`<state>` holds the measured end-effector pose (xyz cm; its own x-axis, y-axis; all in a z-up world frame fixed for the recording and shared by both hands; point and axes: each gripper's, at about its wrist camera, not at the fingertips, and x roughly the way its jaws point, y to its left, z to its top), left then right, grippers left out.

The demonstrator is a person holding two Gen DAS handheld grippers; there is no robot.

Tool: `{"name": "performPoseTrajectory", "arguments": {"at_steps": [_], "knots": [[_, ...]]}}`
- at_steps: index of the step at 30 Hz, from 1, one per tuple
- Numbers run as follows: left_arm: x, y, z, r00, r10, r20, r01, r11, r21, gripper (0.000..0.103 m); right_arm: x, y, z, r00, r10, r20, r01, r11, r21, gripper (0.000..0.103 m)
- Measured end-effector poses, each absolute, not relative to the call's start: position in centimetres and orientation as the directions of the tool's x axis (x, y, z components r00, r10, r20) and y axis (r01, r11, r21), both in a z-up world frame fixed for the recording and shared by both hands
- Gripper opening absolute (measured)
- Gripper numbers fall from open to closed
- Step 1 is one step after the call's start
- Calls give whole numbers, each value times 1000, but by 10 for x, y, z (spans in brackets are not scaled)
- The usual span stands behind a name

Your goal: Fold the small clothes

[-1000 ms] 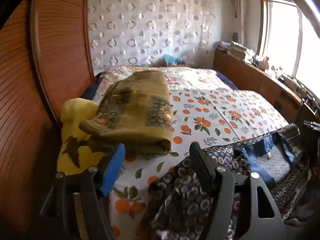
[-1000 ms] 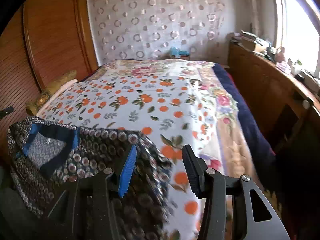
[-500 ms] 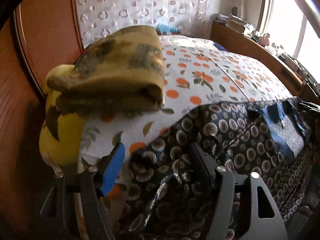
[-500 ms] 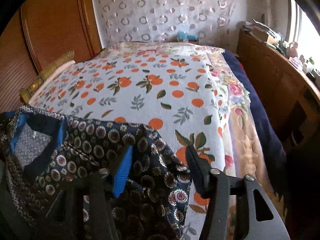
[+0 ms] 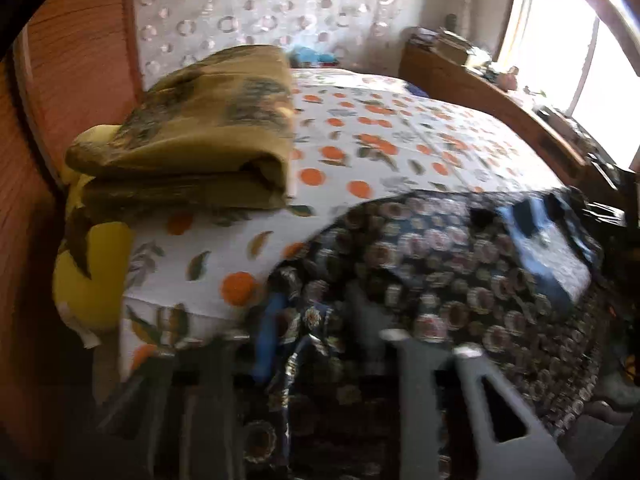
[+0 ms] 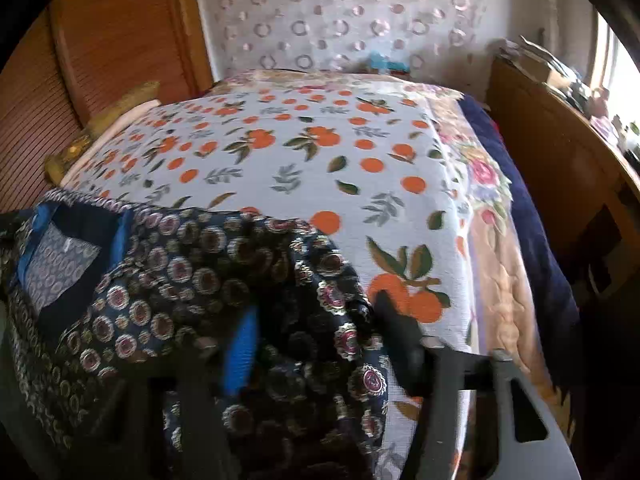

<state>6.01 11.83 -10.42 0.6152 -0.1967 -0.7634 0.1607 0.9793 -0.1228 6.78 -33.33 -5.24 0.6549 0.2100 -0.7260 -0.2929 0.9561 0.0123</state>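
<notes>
Garment [image 5: 420, 264] with dark ring pattern lies across the near edge of the bed [image 5: 400, 148], its long axis running left to right between both hands. Left gripper [image 5: 312, 320] jaws are closing on its left edge; right gripper [image 6: 316, 332] jaws are closing, cloth between them.

my shirt [image 5: 448, 256]: dark navy with round medallions, bright blue collar | my bedsheet [image 6: 304, 168]: white with oranges and green leaves | folded blanket [image 5: 208, 140]: olive-gold, dark motifs | pillow [image 5: 92, 276]: yellow | curtain [image 6: 340, 16]: pale with rings | my finger pads [image 6: 240, 352]: blue
</notes>
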Motion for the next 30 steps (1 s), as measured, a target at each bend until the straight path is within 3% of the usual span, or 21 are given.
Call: {"name": "performPoseTrajectory", "arguments": {"at_steps": [3, 5, 9, 19, 25, 30], "knots": [[53, 107, -95, 635, -183, -751, 184, 979, -83, 10, 62, -327, -51, 637, 252, -729, -346, 938, 22, 14], [43, 103, -79, 674, -197, -712, 193, 977, -87, 9, 54, -324, -47, 652, 264, -711, -367, 930, 10, 9], [26, 96, -35, 760, -211, -615, 199, 976, -90, 9, 35, -330, -18, 709, 300, -638, -369, 929, 26, 7], [32, 101, 85, 918, -188, -349, 177, 982, -61, 8, -2, -333, 125, 878, 312, -364, -360, 930, -71, 7], [86, 107, 120, 948, -126, -293, 125, 992, -24, 8, 35, -328, 184, 916, 257, -308, -307, 943, -125, 7], [134, 109, 105, 938, -71, -340, 73, 997, -8, 8, 80, -318, 176, 925, 186, -330, -245, 958, -148, 7]]}}
